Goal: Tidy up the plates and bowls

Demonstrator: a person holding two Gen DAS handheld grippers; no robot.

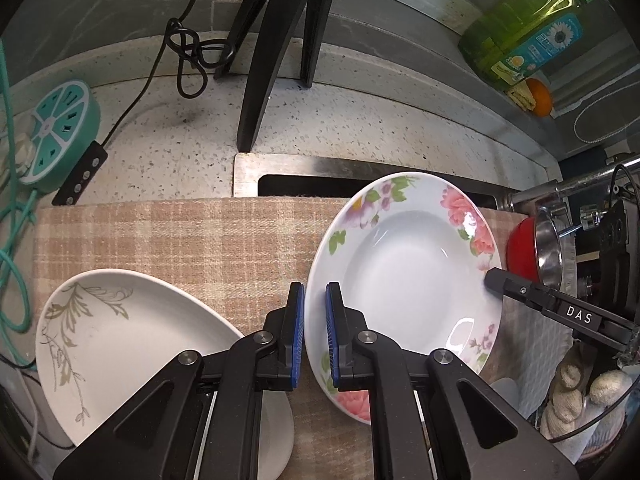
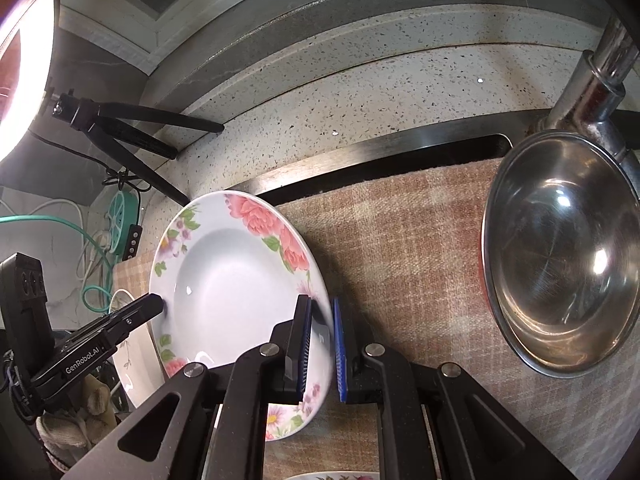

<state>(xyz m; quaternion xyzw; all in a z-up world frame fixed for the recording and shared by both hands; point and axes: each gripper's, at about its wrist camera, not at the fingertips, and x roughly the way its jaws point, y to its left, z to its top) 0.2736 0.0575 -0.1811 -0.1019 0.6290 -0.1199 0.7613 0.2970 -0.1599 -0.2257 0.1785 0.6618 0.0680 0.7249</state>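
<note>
Speckled stone counter (image 1: 360, 120) fills the background of both views, with a steel sink rim (image 1: 280, 164) at its near edge and a plaid cloth (image 1: 180, 240) spread below that.

On the cloth, the rose plate (image 1: 404, 276) is the largest task item. It is tilted, held between the two grippers. In the left wrist view it sits at 3 o'clock of centre; in the right wrist view it sits at 9 o'clock.

The steel bowl (image 2: 564, 264) lies at 3 o'clock in the right wrist view, near the tap (image 2: 600, 92), well apart from the rose plate. Its outside shows red in the left wrist view.

A second plate with a leaf print (image 1: 132, 348) rests at 8 o'clock in the left wrist view, just beside the left gripper and apart from the rose plate.

The left gripper (image 1: 315, 332) has its blue pads drawn narrow onto the rose plate's rim at the plate's 8 o'clock. The right gripper (image 2: 322, 350) is pinched narrow on the opposite rim, at the plate's 4 o'clock in its own view.

A black tripod (image 1: 276, 48) stands on the counter at 12 o'clock. A green bottle (image 1: 528, 28) lies at 1 o'clock on the ledge, and a teal power hub (image 1: 60, 128) sits at 10 o'clock.
</note>
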